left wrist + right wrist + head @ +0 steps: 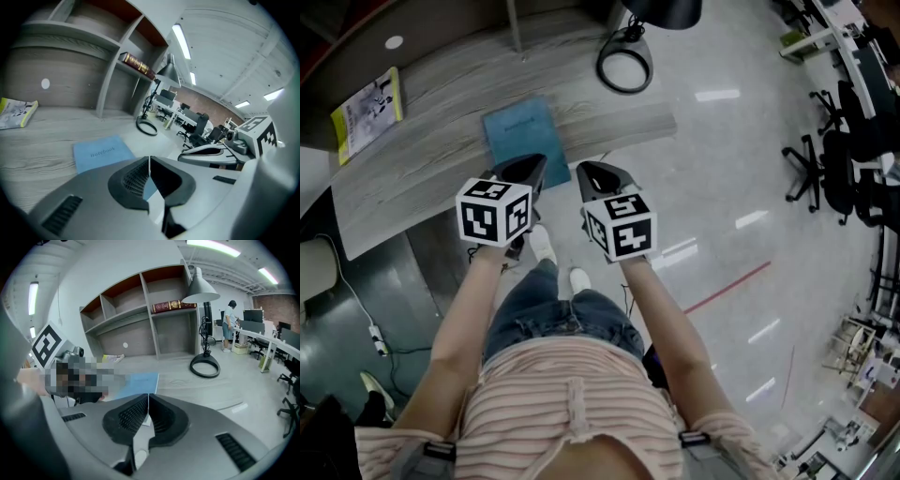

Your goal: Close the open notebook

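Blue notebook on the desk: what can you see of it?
The blue notebook is thin, with a plain matte cover and the word "notebook" printed on it. It lies closed and flat near the front edge of the grey wood-grain desk. The left gripper and right gripper seem clear of it.

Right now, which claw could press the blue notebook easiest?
Left. The left claw sits straight in front of the closed blue notebook; the right claw points beside its right edge. Both are shut and empty.

Head cam steeply down; both gripper cams fwd, share notebook.
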Action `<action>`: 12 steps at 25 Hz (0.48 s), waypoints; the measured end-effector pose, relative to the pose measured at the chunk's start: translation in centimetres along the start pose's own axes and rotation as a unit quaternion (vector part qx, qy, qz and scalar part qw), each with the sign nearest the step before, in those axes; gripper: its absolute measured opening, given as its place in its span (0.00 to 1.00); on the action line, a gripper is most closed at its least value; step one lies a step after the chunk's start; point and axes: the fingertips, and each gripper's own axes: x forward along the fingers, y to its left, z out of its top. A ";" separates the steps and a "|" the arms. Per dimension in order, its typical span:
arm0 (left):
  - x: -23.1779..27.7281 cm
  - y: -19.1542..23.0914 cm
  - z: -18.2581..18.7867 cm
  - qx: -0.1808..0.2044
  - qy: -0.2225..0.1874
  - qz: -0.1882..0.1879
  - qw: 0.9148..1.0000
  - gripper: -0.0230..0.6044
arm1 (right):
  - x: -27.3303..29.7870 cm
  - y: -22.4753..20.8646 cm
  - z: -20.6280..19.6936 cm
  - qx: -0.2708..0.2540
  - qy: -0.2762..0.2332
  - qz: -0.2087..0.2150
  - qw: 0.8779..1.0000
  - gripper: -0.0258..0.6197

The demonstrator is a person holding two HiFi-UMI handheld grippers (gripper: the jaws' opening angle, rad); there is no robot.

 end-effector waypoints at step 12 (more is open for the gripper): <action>-7.4 2.9 4.7 0.011 -0.119 0.063 0.991 0.05 | 0.3 4.5 5.5 -0.037 -0.061 0.059 0.996 0.07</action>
